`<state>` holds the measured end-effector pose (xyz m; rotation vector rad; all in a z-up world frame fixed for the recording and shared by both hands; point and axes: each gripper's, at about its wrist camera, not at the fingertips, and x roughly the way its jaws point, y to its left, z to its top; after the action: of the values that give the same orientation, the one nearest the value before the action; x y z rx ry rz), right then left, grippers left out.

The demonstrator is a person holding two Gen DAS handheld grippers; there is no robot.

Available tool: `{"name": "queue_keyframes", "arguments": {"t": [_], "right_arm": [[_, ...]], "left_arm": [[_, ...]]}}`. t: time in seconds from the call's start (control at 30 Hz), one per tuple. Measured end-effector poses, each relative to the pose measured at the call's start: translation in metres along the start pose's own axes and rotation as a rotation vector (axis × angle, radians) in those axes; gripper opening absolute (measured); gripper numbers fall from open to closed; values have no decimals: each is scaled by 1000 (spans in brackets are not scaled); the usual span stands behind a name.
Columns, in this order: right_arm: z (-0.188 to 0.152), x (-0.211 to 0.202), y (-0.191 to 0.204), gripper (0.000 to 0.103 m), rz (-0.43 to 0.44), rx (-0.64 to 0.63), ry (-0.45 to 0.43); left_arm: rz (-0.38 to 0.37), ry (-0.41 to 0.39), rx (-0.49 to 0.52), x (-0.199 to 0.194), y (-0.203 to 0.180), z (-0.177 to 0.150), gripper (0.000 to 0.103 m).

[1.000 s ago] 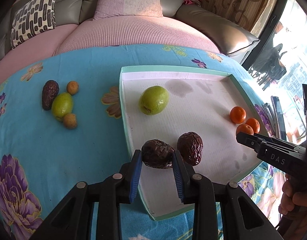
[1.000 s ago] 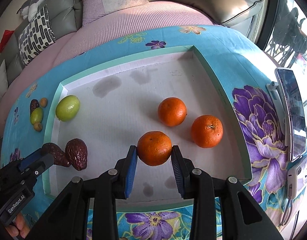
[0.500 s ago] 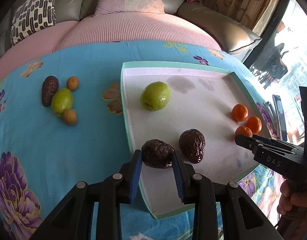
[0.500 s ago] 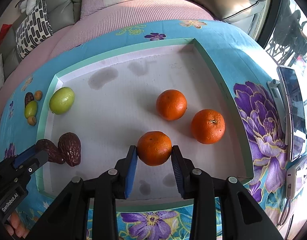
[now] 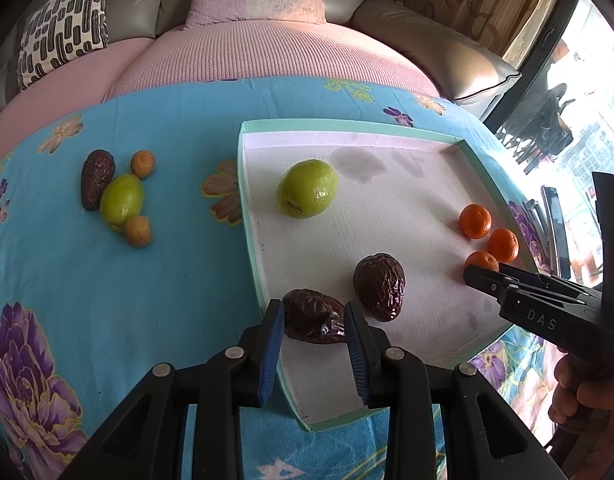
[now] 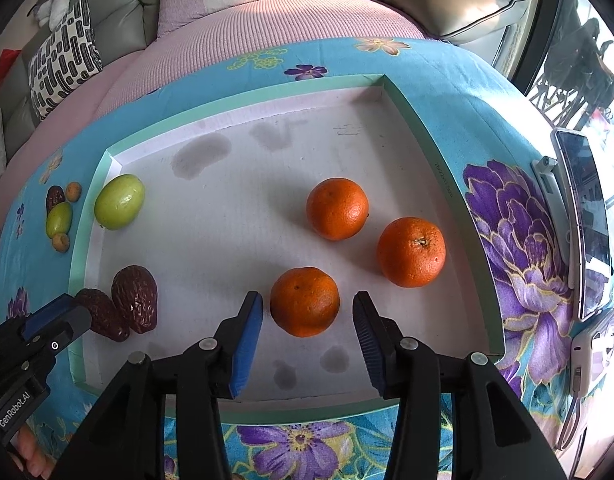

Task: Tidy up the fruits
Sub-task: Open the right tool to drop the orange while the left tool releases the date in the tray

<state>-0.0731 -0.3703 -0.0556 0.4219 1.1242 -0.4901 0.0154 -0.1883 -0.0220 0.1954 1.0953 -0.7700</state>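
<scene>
A white tray with a green rim (image 5: 347, 125) (image 6: 243, 100) lies on the blue flowered cloth. My left gripper (image 5: 313, 310) is shut on a dark wrinkled date (image 5: 313, 318) just inside the tray's near left edge, beside a second date (image 5: 379, 286). A green fruit (image 5: 307, 189) rests farther back in the tray. My right gripper (image 6: 307, 300) stands open around an orange (image 6: 305, 301), with a gap on each side. Two more oranges (image 6: 337, 208) (image 6: 411, 252) sit behind it.
Left of the tray on the cloth lie a third date (image 5: 96, 178), a green fruit (image 5: 121, 201) and two small brown fruits (image 5: 142, 163) (image 5: 137, 230). A phone (image 6: 585, 220) lies right of the tray. A pink and grey sofa stands behind the table.
My right gripper has opened and let go of the orange, which now rests on the tray. My left gripper still holds the date in about the same spot.
</scene>
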Motion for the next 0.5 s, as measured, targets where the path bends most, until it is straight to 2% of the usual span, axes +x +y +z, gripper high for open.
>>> {"name": "queue_keyframes", "arguments": {"t": [0.33, 0.5], "right_arm": [[5, -25, 0, 48, 10, 3, -114], [5, -27, 4, 48, 16, -9, -126]], "left_arm": [[-14, -38, 5, -20, 1, 3, 34], [6, -68, -18, -29, 9, 6, 34]]}}
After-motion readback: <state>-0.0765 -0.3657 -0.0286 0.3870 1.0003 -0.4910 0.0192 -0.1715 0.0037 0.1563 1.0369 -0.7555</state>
